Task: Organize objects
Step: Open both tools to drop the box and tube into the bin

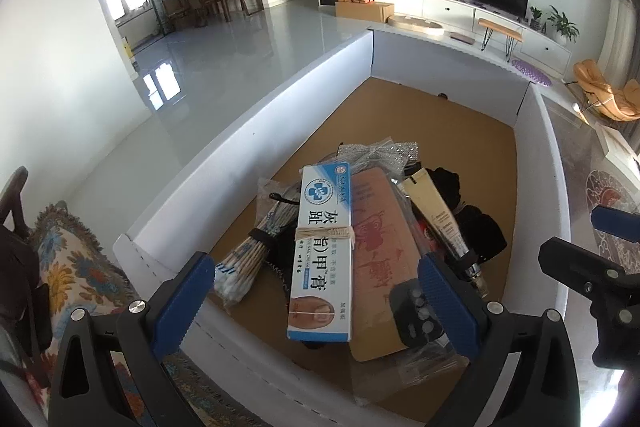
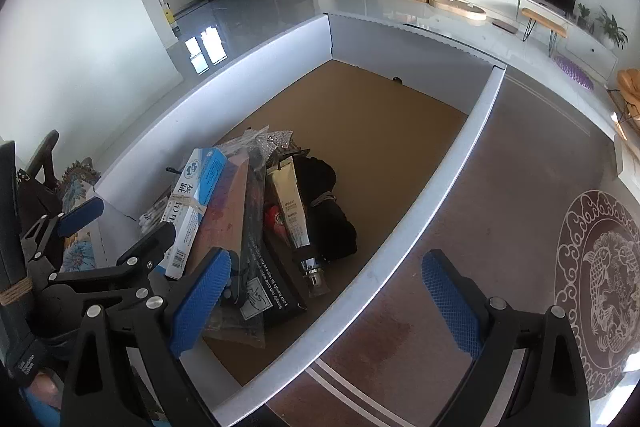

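Note:
A white-walled box (image 1: 248,131) with a brown cardboard floor holds a pile of items. On top lies a blue and white ointment carton (image 1: 324,251) with a rubber band round it. Beside it are a bundle of cotton swabs (image 1: 244,259), a brown printed packet (image 1: 376,255), a cream tube (image 1: 438,219) and black cloth (image 1: 480,227). My left gripper (image 1: 316,303) is open and empty above the pile's near end. My right gripper (image 2: 324,299) is open and empty over the box's near right wall (image 2: 400,227); the carton (image 2: 196,203) and the tube (image 2: 290,211) show there too.
The far half of the box floor (image 2: 380,115) is bare cardboard. A brown table top (image 2: 500,211) with a round patterned mat (image 2: 600,287) lies right of the box. A floral cushion (image 1: 76,267) sits left. The living room lies beyond.

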`<state>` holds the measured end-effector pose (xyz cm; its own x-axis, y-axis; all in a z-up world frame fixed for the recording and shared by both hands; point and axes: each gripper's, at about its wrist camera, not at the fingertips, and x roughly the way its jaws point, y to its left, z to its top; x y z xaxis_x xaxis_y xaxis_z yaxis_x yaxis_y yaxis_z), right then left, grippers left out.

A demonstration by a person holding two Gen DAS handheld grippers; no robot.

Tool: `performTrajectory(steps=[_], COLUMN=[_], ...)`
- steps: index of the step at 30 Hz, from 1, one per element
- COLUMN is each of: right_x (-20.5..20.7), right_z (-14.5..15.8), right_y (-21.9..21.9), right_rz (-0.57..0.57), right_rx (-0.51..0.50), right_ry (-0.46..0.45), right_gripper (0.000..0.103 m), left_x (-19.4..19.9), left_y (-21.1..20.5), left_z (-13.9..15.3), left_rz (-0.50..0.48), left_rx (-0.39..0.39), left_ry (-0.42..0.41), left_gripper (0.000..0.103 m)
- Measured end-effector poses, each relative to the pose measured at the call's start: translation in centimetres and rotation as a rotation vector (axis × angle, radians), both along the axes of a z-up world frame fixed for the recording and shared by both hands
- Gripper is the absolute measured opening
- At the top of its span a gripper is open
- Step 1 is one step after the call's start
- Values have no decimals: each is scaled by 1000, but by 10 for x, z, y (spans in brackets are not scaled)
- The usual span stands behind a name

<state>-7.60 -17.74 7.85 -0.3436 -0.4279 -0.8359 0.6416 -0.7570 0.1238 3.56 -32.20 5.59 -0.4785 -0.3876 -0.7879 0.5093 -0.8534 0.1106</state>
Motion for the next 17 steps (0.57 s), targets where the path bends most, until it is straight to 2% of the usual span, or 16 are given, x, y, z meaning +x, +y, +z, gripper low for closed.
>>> performTrajectory(steps=[8,14,17], right_x=[5,3,3], right_z=[-6,-8,-7], right_y=[-9,-8,-6], right_rz=[23,16,12], right_rx=[22,24,16], right_ry=[22,29,30], right_gripper=[97,97,97], left_x=[2,3,6], left_y=[1,-4,-5], left_z=[0,-1,0], left_rz=[-9,-2,14], left_rx=[-16,30,24], left_ry=[3,16,26], left_gripper=[103,103,103])
